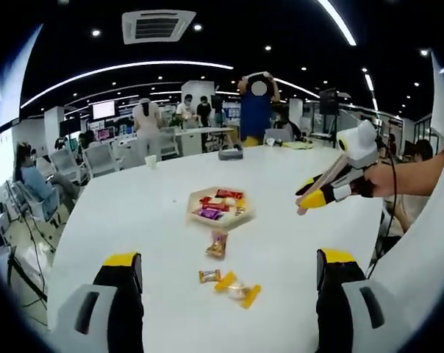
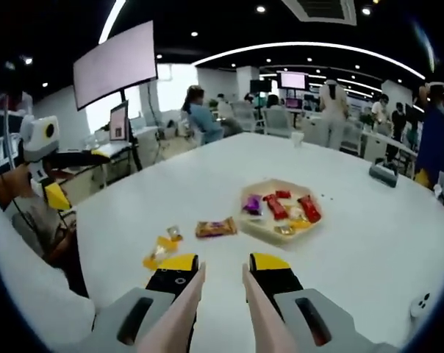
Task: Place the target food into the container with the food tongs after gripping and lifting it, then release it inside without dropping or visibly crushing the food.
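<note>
A shallow beige tray (image 1: 245, 218) (image 2: 270, 234) holding red, purple and gold wrapped snacks sits mid-table. In front of it lie loose snacks: an orange-brown packet (image 1: 217, 245) (image 2: 215, 228), a small candy (image 1: 209, 276) (image 2: 174, 234) and a yellow-wrapped one (image 1: 237, 288) (image 2: 161, 250). My left gripper (image 1: 229, 259) (image 2: 56, 195) is wide open and holds nothing. My right gripper (image 2: 223, 266) (image 1: 321, 193) is shut on pale food tongs (image 2: 185, 312) (image 1: 314, 193), held above the table. The tong arms stand slightly apart with nothing between them.
The large white table (image 1: 134, 220) curves away on all sides. A paper cup (image 1: 150, 160) and a dark box (image 1: 230, 153) (image 2: 384, 173) stand at its far edge. Several people, chairs and desks fill the office behind. A sleeve of the person lies at bottom left (image 2: 23, 294).
</note>
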Available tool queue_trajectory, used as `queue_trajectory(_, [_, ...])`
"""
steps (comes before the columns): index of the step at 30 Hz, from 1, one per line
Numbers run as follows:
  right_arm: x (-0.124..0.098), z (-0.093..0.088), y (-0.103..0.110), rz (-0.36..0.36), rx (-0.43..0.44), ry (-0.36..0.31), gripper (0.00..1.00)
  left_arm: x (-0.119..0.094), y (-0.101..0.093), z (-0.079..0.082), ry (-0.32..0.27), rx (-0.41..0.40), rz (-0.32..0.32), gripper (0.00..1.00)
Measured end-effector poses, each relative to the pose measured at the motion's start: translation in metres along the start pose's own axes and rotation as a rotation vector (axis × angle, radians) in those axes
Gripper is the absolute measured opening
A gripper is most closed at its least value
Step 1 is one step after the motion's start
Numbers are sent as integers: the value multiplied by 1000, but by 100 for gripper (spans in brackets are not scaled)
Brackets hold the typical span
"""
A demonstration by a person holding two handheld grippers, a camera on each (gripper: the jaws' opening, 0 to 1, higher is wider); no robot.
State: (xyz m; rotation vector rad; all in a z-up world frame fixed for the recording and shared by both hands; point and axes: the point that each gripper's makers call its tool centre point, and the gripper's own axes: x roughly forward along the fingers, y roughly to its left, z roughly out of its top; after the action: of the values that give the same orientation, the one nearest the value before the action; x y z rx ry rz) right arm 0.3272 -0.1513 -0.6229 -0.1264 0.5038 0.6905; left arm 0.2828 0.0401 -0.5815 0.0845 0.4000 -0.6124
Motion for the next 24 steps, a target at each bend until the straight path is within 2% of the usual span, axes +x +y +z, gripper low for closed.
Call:
queue_trajectory(7, [10,0,25,29,-17,22,27,-6,3,-10,12,-4,-22,99])
queue_trajectory(14, [22,1,45,55,-15,47,27,-10,8,-10,12,-6,-35,99])
queue_trajectory(24, [48,4,66,98,-8,69,27,-28,24,-9,12,-13,-4,99])
